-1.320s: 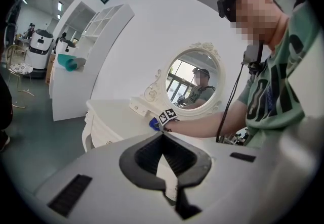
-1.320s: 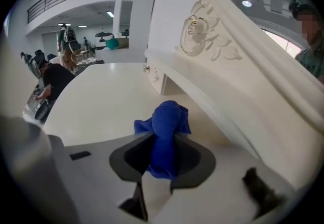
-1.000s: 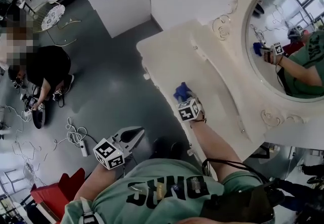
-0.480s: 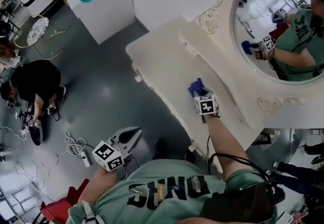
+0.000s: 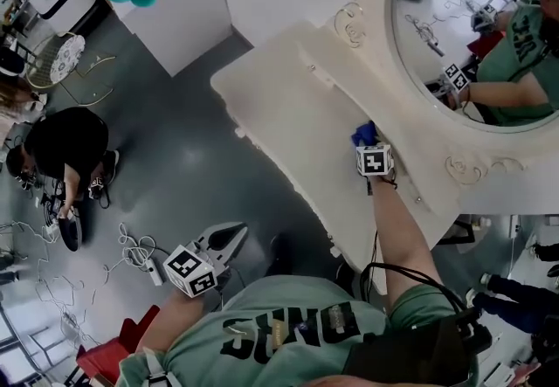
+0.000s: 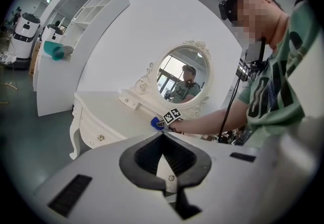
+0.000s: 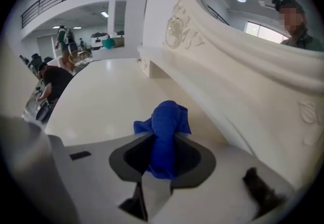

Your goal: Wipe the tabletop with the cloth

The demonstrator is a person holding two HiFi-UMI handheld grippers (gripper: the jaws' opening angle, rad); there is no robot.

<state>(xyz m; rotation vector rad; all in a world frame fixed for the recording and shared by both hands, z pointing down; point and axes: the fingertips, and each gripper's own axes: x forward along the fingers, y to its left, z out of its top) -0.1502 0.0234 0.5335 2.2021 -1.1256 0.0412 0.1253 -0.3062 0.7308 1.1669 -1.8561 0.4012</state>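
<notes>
Over the last second we had carried the right tongs [image 5: 368,144] across the tabletop [image 5: 279,106], from about its middle to the back, just beside the carved frame [image 5: 437,145] of the oval mirror. The jaws were clamped on the blue cloth [image 7: 165,122], which bunched up between them and stuck out ahead of the tips. Its front end seemed to lie on the tabletop, though we could not be sure of the contact. We judged that this stroke had covered a band running toward the mirror, and that the far end of the tabletop and its front edge probably remained to be wiped. The left tongs [image 5: 229,237] hung well apart from the work, over the grey floor [image 5: 175,167], jaws drawn together with nothing between them.
</notes>
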